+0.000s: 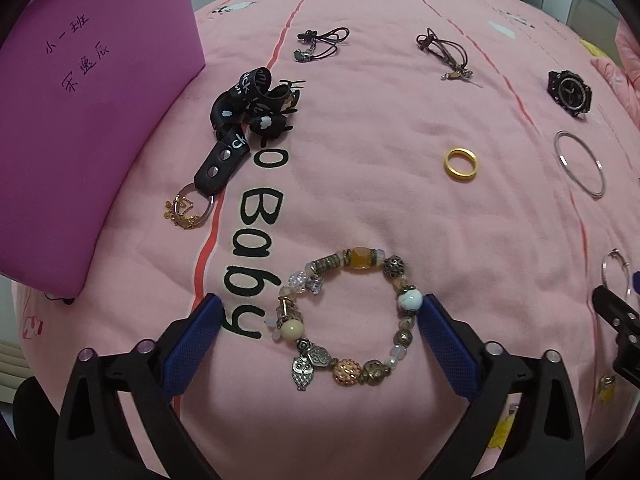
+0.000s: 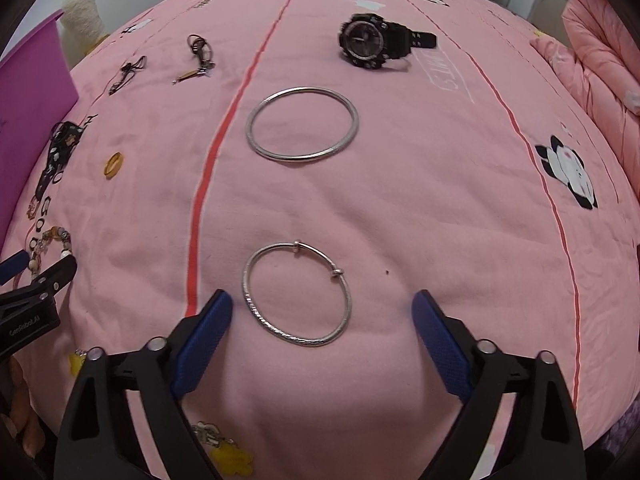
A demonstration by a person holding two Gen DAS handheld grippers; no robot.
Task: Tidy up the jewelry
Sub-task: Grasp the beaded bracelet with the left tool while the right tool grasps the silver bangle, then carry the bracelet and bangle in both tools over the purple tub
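Note:
Jewelry lies spread on a pink bedspread (image 1: 360, 184). My left gripper (image 1: 320, 312) is open, its blue fingers on either side of a beaded charm bracelet (image 1: 344, 316); the right finger touches a white bead. My right gripper (image 2: 322, 308) is open around a thin silver bangle with a clasp (image 2: 296, 294), not touching it. A larger plain silver bangle (image 2: 302, 124) lies beyond, and a black watch (image 2: 376, 42) farther back. A gold ring (image 1: 461, 163) and a black lanyard with a key ring (image 1: 240, 120) lie ahead of the left gripper.
A purple box (image 1: 80, 120) stands at the left. Two corded pendants (image 1: 320, 44) (image 1: 446, 54) lie at the far side. Yellow charms (image 2: 230, 452) lie under the right gripper. A folded pink quilt (image 2: 600, 80) sits at the right.

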